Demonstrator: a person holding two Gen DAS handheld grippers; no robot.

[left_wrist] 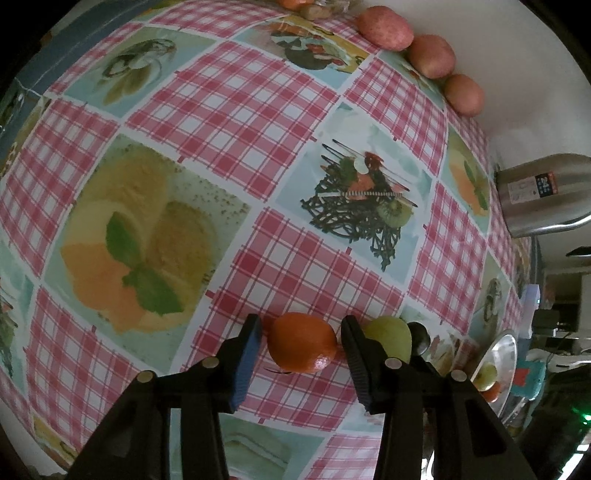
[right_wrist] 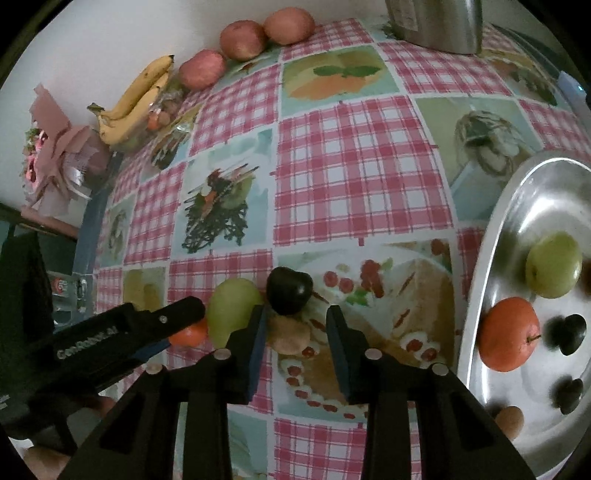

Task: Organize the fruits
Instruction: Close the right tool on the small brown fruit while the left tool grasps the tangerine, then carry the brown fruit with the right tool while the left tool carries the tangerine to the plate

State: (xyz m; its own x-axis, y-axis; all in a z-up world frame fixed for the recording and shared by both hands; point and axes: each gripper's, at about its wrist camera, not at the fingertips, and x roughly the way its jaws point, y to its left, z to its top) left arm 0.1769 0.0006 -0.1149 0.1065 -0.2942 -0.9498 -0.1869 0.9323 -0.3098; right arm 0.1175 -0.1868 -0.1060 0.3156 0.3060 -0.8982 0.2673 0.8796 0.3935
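My left gripper (left_wrist: 301, 325) is shut on an orange (left_wrist: 301, 341) that rests on the checked tablecloth; it shows again at the left of the right wrist view as left gripper (right_wrist: 166, 321). A green fruit (right_wrist: 232, 310) lies just right of it. My right gripper (right_wrist: 295, 314) is open and points down over a small brown fruit (right_wrist: 290, 336). The fruit touches the left pad and stands clear of the right one. A dark plum (right_wrist: 290, 291) sits just past the fingertips. The steel tray (right_wrist: 491, 258) at the right holds a green fruit, an orange, two plums and a brown fruit.
Three red apples (right_wrist: 243, 38) line the wall at the back, with bananas (right_wrist: 136, 99) and a clear bag of snacks to their left. A steel jug (right_wrist: 436, 22) stands at the back right. A pink bouquet (right_wrist: 55, 147) sits beyond the table's left edge.
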